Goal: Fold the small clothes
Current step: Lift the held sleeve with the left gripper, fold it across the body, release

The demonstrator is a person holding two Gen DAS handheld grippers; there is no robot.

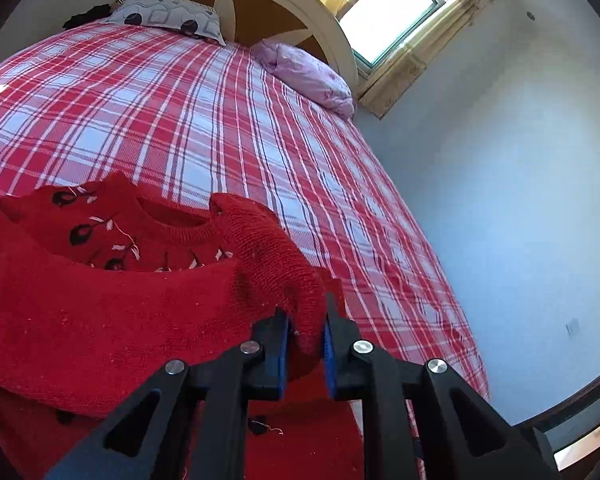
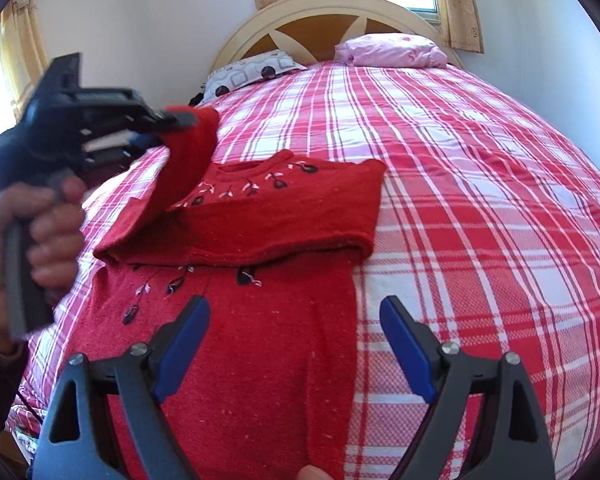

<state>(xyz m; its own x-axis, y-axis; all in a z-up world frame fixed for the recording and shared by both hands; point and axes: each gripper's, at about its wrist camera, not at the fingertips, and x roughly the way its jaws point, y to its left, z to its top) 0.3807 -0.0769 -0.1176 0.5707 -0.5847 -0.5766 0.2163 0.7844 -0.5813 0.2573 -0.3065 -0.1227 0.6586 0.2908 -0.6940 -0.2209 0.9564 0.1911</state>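
while left gripper (image 1: 306, 334) pinches red sweater (image 2: 236, 216) sleeve, right gripper (image 2: 294, 344) fingers spread, empty.

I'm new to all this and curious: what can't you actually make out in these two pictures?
- Left gripper, right wrist view: blurred.
- Red sweater hem, both views: cut off behind the grippers.
- Dark item beside the patterned pillow, left wrist view: too small to identify.

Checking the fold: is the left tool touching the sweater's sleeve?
Touching. The left wrist view shows the left tool with its blue pads clamped on the red sleeve of the sweater.
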